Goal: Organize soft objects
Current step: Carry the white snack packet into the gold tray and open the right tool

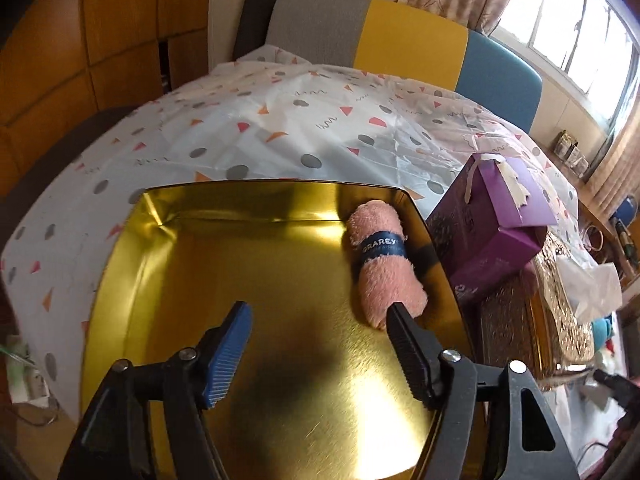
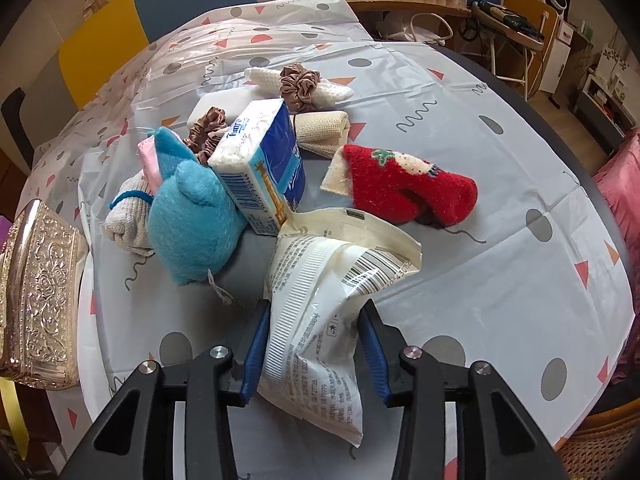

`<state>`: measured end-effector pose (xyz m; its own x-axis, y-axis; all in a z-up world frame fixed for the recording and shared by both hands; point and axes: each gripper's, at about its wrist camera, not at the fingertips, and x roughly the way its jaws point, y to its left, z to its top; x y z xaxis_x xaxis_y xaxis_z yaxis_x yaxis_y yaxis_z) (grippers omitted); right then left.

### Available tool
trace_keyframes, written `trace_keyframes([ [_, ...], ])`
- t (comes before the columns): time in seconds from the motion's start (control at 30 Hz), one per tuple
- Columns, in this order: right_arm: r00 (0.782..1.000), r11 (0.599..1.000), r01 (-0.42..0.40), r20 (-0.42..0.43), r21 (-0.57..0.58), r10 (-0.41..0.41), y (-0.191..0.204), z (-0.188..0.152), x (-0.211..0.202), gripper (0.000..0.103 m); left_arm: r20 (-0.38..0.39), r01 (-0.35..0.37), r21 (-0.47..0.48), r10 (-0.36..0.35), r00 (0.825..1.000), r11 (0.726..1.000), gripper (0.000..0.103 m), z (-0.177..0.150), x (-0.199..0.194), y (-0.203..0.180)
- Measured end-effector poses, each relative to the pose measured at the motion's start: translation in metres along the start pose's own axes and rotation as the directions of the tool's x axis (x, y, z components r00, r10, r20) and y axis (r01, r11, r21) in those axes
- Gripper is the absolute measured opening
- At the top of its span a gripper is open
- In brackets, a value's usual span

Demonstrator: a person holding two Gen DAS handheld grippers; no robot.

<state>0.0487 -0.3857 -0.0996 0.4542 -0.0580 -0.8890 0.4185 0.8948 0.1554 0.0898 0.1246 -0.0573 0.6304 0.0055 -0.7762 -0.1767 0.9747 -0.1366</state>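
I am holding the left gripper [image 1: 318, 322] open over the gold tin [image 1: 168, 216], the pink towel roll [image 1: 382, 264] lying released inside, while the right gripper [image 2: 314, 322] is bracketing the white packet [image 2: 320, 300], grip unconfirmed.

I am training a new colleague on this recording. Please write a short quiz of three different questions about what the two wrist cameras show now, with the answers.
1. True or false: the pink rolled towel lies inside the gold tin tray.
2. Which thing stands between the fingers of the right gripper?
A. the red sock
B. the white plastic packet
C. the blue plush toy
3. Fill in: the left gripper is ____, with nothing between its fingers.

Key:
1. True. The towel lies near the tray's right wall.
2. B.
3. Open. The towel lies just beyond its right fingertip.
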Motion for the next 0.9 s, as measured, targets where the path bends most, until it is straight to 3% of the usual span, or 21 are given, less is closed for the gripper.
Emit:
trace_keyframes([
  [0.3,0.993,0.997,-0.059,0.105,0.051,0.053,-0.008,0.003,-0.024,0.041,0.058,-0.062,0.053,0.059,0.997,0.997,0.074,-0.019,-0.029,-0.001],
  [0.43,0.969,0.989,-0.141,0.210,0.037,0.130,-0.003,0.005,-0.047,0.041,0.084,-0.070,0.068,0.064,0.994,0.995,0.074,-0.024,-0.038,-0.003],
  [0.6,0.932,0.974,-0.213,0.282,-0.083,0.228,0.030,0.004,-0.081,0.041,0.095,-0.078,0.084,0.070,0.993,0.993,0.075,-0.027,-0.044,-0.001],
  [0.73,0.898,0.934,-0.276,0.286,-0.226,0.335,0.080,0.000,-0.113,0.041,0.094,-0.077,0.073,0.070,0.993,0.994,0.075,-0.028,-0.045,0.002],
  [0.9,0.857,0.817,-0.346,0.199,-0.461,0.475,0.169,-0.017,-0.142,0.041,0.095,-0.084,0.051,0.079,0.992,0.995,0.075,-0.029,-0.046,0.011],
])
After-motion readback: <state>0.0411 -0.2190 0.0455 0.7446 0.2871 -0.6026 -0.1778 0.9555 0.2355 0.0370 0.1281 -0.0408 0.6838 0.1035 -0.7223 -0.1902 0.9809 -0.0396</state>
